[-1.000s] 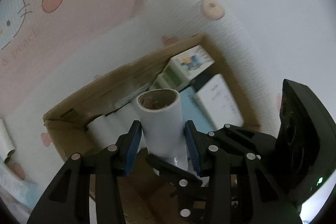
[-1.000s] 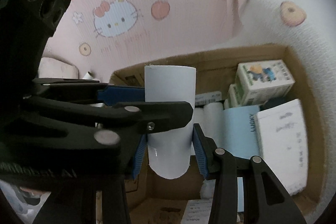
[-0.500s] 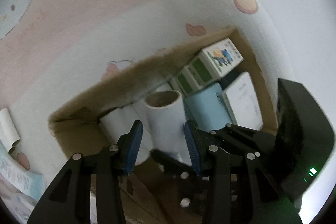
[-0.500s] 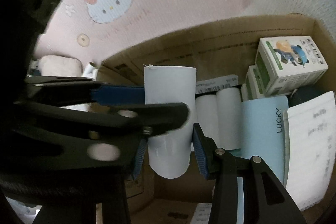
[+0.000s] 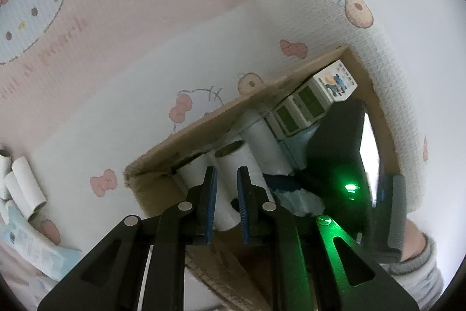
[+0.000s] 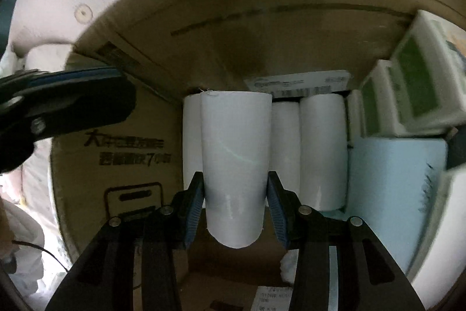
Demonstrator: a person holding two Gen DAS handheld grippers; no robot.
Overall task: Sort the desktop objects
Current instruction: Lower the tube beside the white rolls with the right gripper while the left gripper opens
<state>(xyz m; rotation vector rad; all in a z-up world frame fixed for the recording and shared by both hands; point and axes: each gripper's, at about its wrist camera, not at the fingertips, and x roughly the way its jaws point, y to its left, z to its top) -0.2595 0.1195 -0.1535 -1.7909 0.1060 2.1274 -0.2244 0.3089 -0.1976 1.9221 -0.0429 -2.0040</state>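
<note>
Your right gripper (image 6: pixel 234 198) clamps a white tube (image 6: pixel 234 159) by its near end, pads pressed on both sides, and holds it low inside the cardboard box (image 6: pixel 204 28), just above the row of tubes (image 6: pixel 321 150) lying along the far wall. It looks ready to be laid beside them, so this piece seems nearly placed but not yet let go. The box also holds green-and-white cartons (image 6: pixel 407 95) at the right and a pale blue pack (image 6: pixel 390 182) near them, so a fair share of the sorting looks done. Loose tubes (image 5: pixel 23 184) remain on the cloth at far left of the left view, so more is left. Your left gripper (image 5: pixel 226 204) points steeply down over the box's near-left part, jaws drawn narrow with nothing between them.
</note>
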